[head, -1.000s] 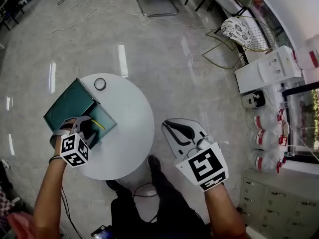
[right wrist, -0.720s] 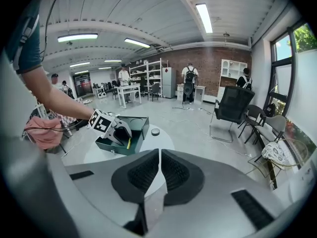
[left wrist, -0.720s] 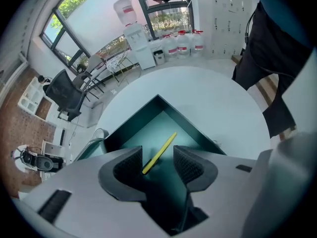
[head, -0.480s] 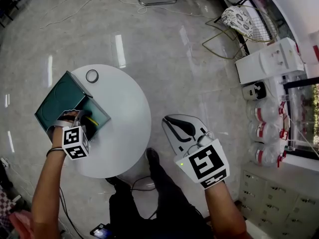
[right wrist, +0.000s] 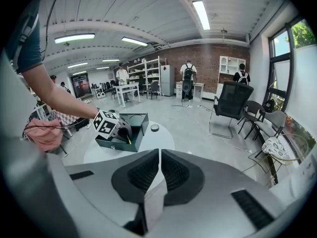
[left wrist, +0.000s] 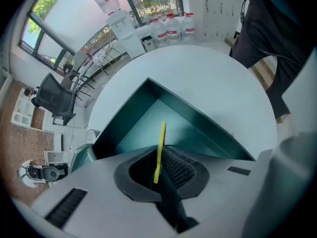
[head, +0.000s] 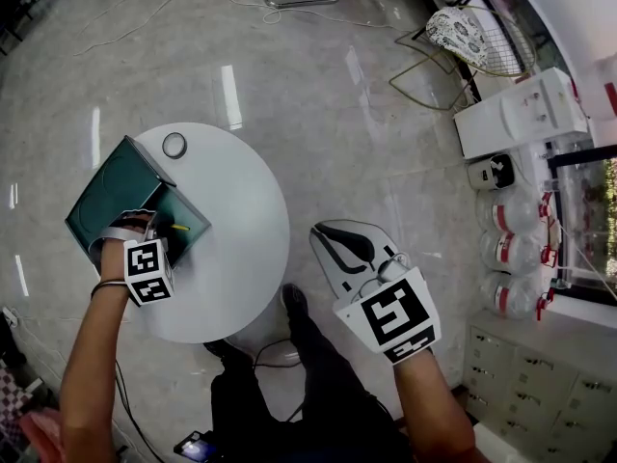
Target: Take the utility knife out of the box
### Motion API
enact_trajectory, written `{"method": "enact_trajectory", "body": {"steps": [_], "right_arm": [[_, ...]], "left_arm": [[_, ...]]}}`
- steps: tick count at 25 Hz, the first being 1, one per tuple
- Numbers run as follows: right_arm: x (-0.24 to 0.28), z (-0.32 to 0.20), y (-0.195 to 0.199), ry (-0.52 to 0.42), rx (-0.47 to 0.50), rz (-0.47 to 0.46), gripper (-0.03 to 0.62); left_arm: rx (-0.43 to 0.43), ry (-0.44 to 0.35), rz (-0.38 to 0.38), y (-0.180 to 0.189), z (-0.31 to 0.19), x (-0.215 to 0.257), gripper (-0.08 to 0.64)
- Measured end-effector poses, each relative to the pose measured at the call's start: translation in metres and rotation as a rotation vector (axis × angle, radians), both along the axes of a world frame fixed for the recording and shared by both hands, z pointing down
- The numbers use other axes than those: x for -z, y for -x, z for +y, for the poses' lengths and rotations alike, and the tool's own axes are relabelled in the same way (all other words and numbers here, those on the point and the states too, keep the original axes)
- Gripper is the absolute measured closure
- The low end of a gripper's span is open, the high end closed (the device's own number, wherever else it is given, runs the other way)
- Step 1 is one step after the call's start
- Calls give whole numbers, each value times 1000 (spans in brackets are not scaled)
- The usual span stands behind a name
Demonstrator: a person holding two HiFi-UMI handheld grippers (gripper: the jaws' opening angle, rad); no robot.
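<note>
An open dark green box (head: 116,186) sits on the left edge of a round white table (head: 236,249). My left gripper (head: 166,235) points down into the box. In the left gripper view its jaws have just been closing, and the left gripper (left wrist: 159,156) now pinches the thin yellow utility knife (left wrist: 161,133), which sticks out toward the box's teal floor (left wrist: 143,128). A bit of the knife (head: 180,228) shows in the head view. My right gripper (head: 349,249) hangs over the floor right of the table. Seen from its own camera, the right gripper (right wrist: 159,155) is shut and holds nothing.
A small round ring (head: 174,145) lies on the table behind the box. Water bottles (head: 511,263), a white dispenser (head: 521,119) and a wire rack (head: 472,56) stand at the right. Cables trail over the floor. A chair (right wrist: 232,100) and people stand farther back.
The left gripper has sunk into the box and its jaws have closed on the yellow knife. The right gripper has dropped slightly.
</note>
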State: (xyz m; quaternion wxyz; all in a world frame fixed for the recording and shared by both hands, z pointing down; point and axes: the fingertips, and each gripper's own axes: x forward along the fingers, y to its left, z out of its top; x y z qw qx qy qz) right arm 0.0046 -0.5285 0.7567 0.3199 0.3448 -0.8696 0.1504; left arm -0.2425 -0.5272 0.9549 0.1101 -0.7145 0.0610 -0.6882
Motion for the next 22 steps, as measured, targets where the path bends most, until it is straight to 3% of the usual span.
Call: {"method": "enact_trajectory", "body": {"steps": [7,15,22], "right_arm": [[15,3,10,-23,-1,3,552],[66,3,36,-67,30,-11,552],[116,17,64,-119,73,-28,552]], "left_arm": [[73,-15,56,4,4,15,515],[159,-87,164,8,11,92,515],[259,-158,305,10,34,174,515]]}}
